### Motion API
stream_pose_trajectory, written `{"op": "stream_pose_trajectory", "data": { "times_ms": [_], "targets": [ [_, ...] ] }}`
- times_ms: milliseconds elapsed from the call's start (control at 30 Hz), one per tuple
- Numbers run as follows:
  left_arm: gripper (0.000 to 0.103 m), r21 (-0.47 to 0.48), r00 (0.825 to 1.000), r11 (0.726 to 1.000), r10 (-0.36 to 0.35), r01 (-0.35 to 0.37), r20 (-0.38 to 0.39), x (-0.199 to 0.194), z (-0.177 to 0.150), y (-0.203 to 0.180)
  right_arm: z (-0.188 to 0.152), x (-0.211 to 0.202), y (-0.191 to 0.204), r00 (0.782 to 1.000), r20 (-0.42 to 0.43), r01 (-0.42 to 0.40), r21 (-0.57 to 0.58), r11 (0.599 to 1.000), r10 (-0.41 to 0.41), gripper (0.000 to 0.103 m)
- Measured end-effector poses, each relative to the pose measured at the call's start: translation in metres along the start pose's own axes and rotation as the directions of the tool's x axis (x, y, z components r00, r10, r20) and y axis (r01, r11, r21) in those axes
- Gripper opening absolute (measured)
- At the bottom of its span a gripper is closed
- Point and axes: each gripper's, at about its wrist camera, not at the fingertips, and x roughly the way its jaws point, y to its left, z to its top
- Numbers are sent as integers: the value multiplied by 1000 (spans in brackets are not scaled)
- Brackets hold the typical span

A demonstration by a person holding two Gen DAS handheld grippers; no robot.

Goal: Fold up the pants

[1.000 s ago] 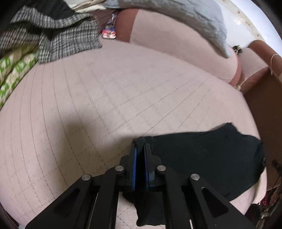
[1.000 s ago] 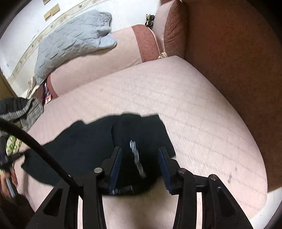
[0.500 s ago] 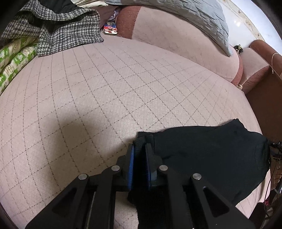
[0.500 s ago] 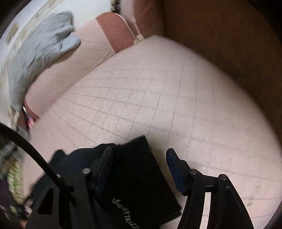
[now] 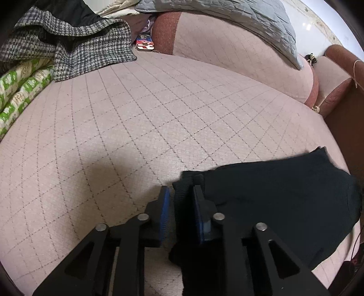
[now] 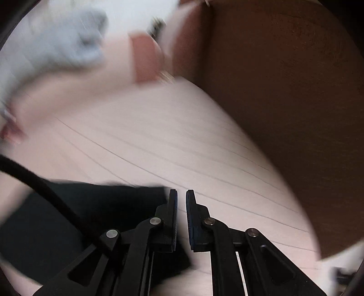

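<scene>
Left wrist view: the left hand-held gripper [image 5: 180,209] stands slightly parted, loosely straddling a ribbed edge of the black fabric pants [image 5: 284,200], which lie on the pink quilted sofa seat [image 5: 141,118].

Right wrist view, blurred: the right hand-held gripper [image 6: 181,218] is nearly closed and empty, just beside the pants [image 6: 102,205].

Judgement: a fold is being released; next, regrip for another fold.

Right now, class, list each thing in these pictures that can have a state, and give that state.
Left hand-held gripper: jaws parted, waistband edge between them.
Right hand-held gripper: nearly shut, holding nothing.
Black pants: folded, flat on the bed.
Grey quilt: draped over the bolster.
Houndstooth coat: crumpled.
</scene>
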Motion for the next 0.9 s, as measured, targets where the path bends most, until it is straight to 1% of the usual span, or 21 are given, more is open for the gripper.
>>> {"op": "stream_pose_trajectory", "data": {
  "times_ms": [33,100,133,167,200,267,333,400,433,467,500,533,633,667,700,733,767,800,833,867,900],
  "targets": [
    [26,1,1000,1000,6,-6,1,0,0,0,-3,3,-3,1000,-7,0,21,1000,0,8],
    [30,-7,1000,1000,12,-12,1,0,0,2,-10,-3,-25,996,19,-94,178,980,92,23],
    [32,-16,1000,1000,12,-12,-1,0,1,5,-14,-7,-33,991,33,-131,232,964,127,49],
    [33,-25,1000,1000,9,-9,-3,1,1,6,-16,-10,-42,982,58,-190,291,938,181,64],
    [33,-31,1000,999,6,-6,-5,1,2,7,-20,-14,-49,969,83,-245,330,912,231,64],
    [34,-40,1000,999,2,-2,-7,2,2,8,-24,-17,-52,951,90,-307,350,885,294,64],
    [34,-39,1000,999,11,-11,-4,1,1,5,-29,-15,-50,940,67,-337,341,878,335,64],
    [35,-41,1000,999,19,-19,-1,0,0,3,-29,-8,-38,940,25,-331,317,889,341,61],
    [36,-45,1000,999,20,-20,0,0,0,3,-31,-3,-32,933,-1,-341,308,888,359,38],
    [36,-46,1000,999,19,-19,1,0,0,4,-32,5,-27,919,-43,-363,300,882,393,8],
    [37,-50,1000,999,21,-20,2,0,-1,4,-36,5,-23,911,-75,-369,295,882,406,8],
    [38,-52,1000,998,20,-20,2,0,-1,5,-37,0,-21,913,-64,-369,289,883,402,7],
    [38,-57,1000,998,18,-18,1,-1,-2,5,-37,-25,-23,910,13,-399,290,870,414,6],
    [38,-57,1000,998,19,-19,0,-1,-1,5,-39,-30,-26,914,23,-393,301,869,406,6],
    [38,-57,1000,998,21,-21,-2,-1,-1,4,-42,-31,-29,924,13,-368,301,880,382,6],
    [38,-58,1000,998,21,-21,-4,-2,-1,3,-45,-28,-28,941,-16,-320,287,903,339,6],
    [38,-63,1000,998,14,-15,-11,-3,0,4,-50,-20,-26,960,-64,-249,260,933,274,7],
    [38,-69,1000,998,9,-10,-17,-4,0,4,-53,-12,-22,974,-116,-164,224,961,194,7],
    [38,-75,1000,997,1,-3,-26,-6,1,8,-55,-4,-19,982,-171,-51,179,983,82,7],
    [38,-88,1000,996,-5,3,-29,-11,1,12,-58,-5,-17,982,-187,29,159,987,1,7],
    [38,-105,1000,994,-12,10,-18,-18,1,17,-58,-16,-16,988,-154,47,162,986,-21,8]
  ]
}}
